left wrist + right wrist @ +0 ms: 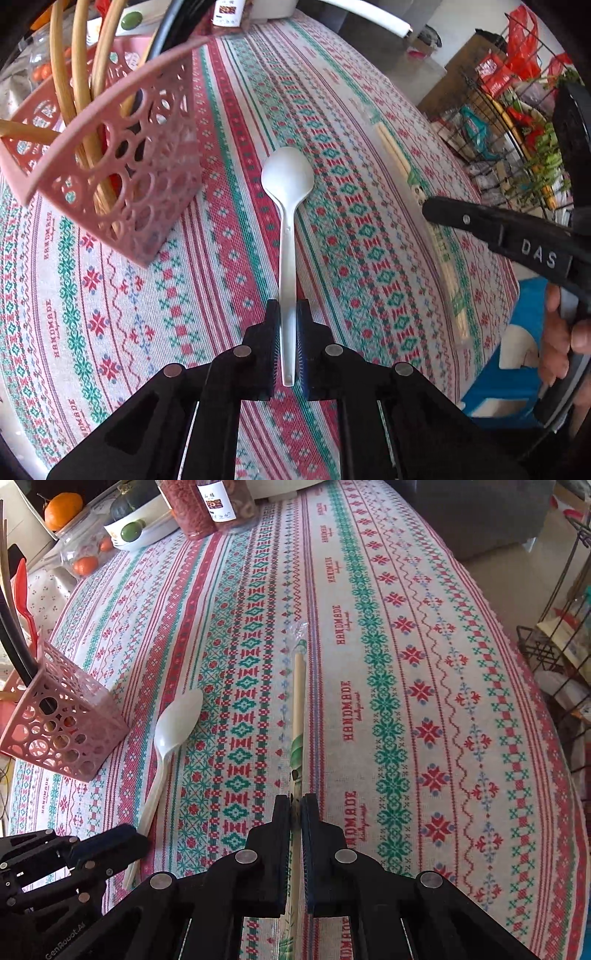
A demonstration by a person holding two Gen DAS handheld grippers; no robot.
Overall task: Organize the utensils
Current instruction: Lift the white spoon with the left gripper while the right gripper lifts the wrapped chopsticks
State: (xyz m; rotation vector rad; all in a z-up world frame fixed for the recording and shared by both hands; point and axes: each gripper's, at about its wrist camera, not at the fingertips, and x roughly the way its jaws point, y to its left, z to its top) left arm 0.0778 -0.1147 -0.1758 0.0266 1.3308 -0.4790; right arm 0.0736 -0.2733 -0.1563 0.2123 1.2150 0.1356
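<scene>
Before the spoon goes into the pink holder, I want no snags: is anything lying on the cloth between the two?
Nothing visible. The left gripper is shut on the white spoon, and only bare tablecloth separates it from the pink holder. The wrapped chopsticks, in the right gripper, lie on the far side.

A home dining area was indicated by a patterned tablecloth [406,627], fruit bowl [140,535] and food jars [207,506].
</scene>
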